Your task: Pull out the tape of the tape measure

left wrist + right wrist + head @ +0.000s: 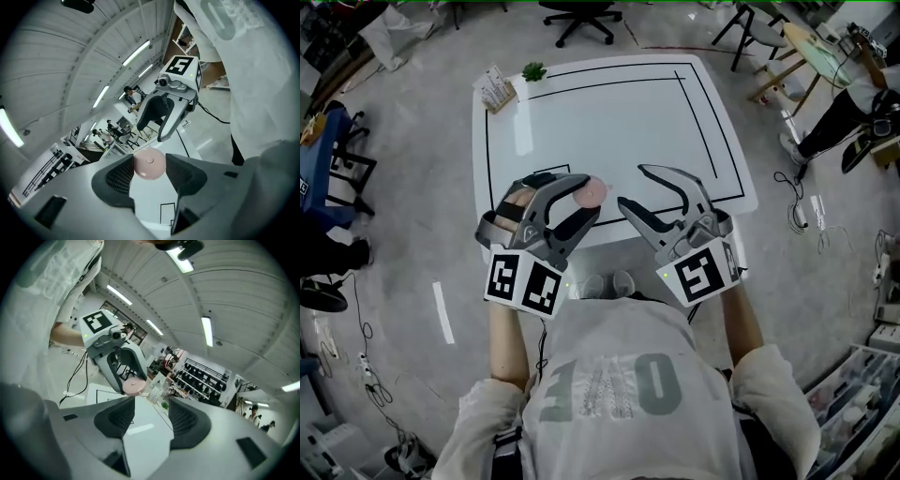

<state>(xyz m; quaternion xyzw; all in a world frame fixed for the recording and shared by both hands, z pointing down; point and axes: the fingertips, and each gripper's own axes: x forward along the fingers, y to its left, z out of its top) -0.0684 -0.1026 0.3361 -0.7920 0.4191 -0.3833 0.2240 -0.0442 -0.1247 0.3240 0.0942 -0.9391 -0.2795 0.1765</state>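
I hold both grippers over the near edge of the white table [609, 112], with their jaws turned toward each other. The left gripper [587, 199] has its jaws closed on the tape measure [593, 191], a small round pink case. In the left gripper view the case [149, 165] sits between the two dark pads [121, 176] at their tips, and both pads press on its sides. It is lifted from the table surface. The right gripper [633, 186] is just to the right of it and its jaws stand apart. In the right gripper view there is only the table between them, and the pink case [133, 386] shows farther ahead in the jaws of the left gripper, so the right jaws do not touch it. A black line [712, 103] runs around the table top like a frame. At the far left corner stand a small green plant [533, 71] and a little card stand [497, 89], well apart from the grippers.
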